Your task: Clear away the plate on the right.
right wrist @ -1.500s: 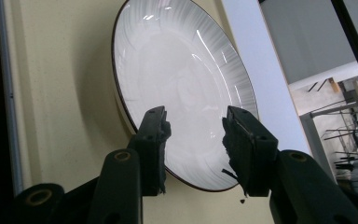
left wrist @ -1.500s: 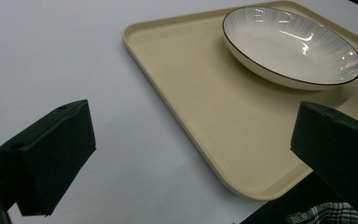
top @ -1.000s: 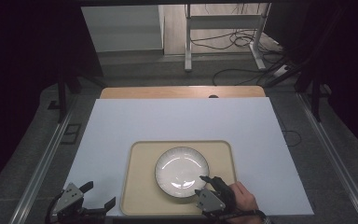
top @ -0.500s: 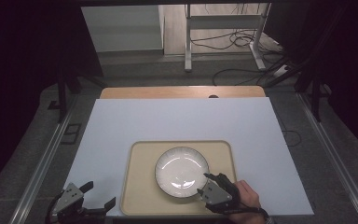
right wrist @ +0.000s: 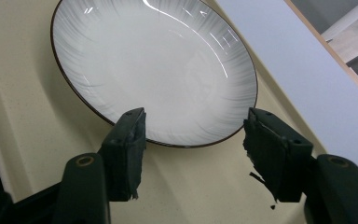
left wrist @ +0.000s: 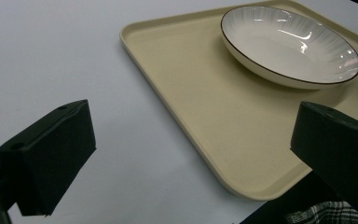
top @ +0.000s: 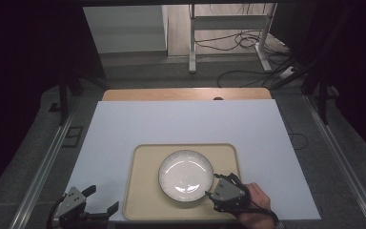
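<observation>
While right claw (top: 213,187) gapes | plate (top: 186,174) rim seemingly between jaws, untouched

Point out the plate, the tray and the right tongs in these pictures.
plate (top: 186,173), high view, centre of its white well.
tray (left wrist: 205,116), left gripper view, bare beige floor beside the plate.
right tongs (right wrist: 193,140), right gripper view, midway between the two black tips, which stand open at the plate's near rim.
</observation>
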`<state>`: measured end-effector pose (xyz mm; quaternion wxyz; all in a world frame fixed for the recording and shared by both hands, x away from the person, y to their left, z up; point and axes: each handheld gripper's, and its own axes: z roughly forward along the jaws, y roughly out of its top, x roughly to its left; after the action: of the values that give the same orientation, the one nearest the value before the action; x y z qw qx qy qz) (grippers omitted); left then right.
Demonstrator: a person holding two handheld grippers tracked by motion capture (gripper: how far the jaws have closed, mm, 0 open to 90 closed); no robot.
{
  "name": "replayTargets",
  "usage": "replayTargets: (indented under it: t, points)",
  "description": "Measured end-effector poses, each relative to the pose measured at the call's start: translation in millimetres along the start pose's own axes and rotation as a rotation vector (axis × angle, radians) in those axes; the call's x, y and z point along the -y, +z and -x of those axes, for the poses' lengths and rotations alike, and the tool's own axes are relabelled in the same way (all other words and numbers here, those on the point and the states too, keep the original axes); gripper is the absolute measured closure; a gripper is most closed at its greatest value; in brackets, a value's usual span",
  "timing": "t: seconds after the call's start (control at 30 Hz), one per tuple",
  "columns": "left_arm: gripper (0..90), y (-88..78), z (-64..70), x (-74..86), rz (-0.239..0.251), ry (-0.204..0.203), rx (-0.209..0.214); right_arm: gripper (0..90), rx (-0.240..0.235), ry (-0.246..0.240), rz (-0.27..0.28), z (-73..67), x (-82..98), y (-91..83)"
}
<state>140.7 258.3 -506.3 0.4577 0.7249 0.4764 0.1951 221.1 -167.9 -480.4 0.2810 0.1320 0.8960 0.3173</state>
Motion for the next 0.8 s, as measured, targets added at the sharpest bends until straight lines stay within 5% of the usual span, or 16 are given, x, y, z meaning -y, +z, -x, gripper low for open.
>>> replayTargets:
  t: [0.8]
  points:
    - [0.0, -0.2, -0.1, 0.1, 0.003, -0.002, -0.001, 27.3, -0.012, 0.132, 0.040, 14.3, 10.7, -10.0]
